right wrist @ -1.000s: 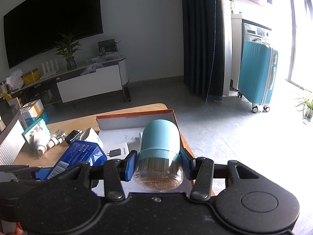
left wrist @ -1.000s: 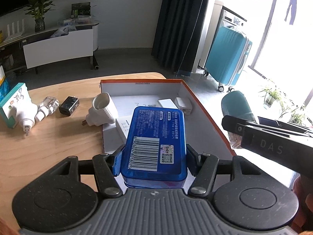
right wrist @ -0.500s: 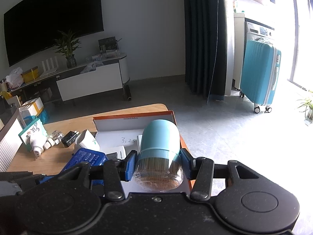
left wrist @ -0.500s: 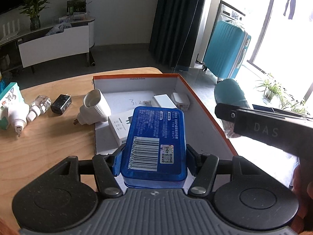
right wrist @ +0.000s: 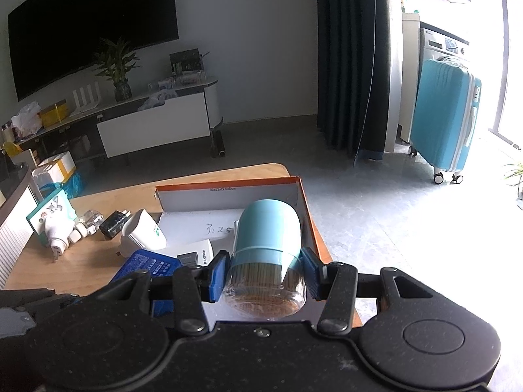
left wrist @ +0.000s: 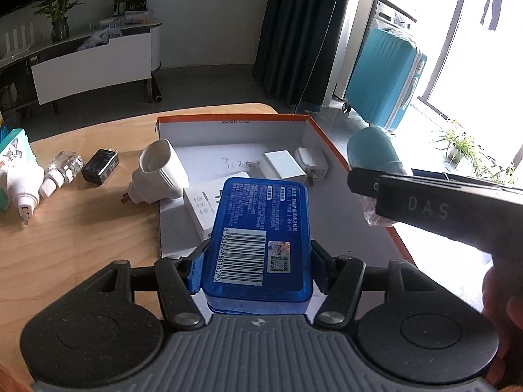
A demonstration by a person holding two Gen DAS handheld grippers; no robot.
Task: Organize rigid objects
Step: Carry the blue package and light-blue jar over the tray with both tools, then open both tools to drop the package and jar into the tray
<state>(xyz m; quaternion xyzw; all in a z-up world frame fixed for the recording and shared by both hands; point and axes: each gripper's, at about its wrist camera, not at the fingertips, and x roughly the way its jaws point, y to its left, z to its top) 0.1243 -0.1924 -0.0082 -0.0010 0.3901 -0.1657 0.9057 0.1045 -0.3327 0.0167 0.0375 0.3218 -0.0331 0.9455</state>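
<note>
My left gripper (left wrist: 258,269) is shut on a flat blue box (left wrist: 258,238) with a barcode label, held over the near part of an open orange-edged cardboard box (left wrist: 228,119). My right gripper (right wrist: 264,276) is shut on a teal-capped clear toothpick jar (right wrist: 266,254), also above that cardboard box (right wrist: 228,183); the jar (left wrist: 372,150) and the right gripper's body show at the right of the left wrist view. Inside the cardboard box lie a white carton (left wrist: 202,204) and two white chargers (left wrist: 282,165).
On the wooden table (left wrist: 75,228) left of the cardboard box lie a white plug adapter (left wrist: 160,171), a black charger (left wrist: 99,166), a small clear bottle (left wrist: 62,166), another white plug (left wrist: 23,189) and a teal carton (left wrist: 13,150). A teal suitcase (right wrist: 444,124) stands beyond the table.
Both grippers with their loads have drifted a little further over the cardboard box, the right one leftward; both grips are unchanged.
</note>
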